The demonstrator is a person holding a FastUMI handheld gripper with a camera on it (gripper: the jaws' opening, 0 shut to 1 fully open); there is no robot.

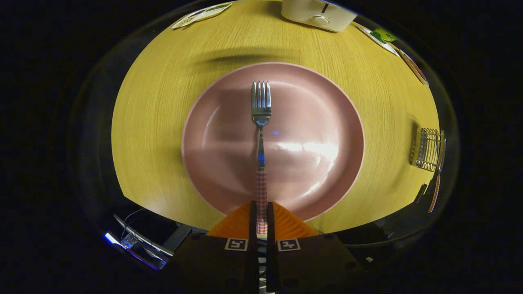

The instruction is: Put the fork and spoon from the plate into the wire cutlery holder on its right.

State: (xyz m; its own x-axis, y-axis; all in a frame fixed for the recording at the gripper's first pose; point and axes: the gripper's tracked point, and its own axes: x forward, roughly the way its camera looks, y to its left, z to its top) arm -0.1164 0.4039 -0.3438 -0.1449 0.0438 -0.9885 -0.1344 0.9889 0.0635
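Observation:
A steel fork [260, 122] with a red-and-white checked handle points straight ahead over the pink plate [229, 122]. My gripper [261, 210] is shut on the fork's handle, both fingers pressing its end near the plate's near rim. The wire cutlery holder [427, 149] stands on the table to the right of the plate. A checked handle [434, 194], apparently the spoon's, sticks out of the holder toward the table's near edge.
The yellow wooden table [155, 122] carries a white appliance [316, 14] at the back. Flat cards lie at the back left [202, 14] and back right [392, 43]. The table's near edge runs just under the fingers.

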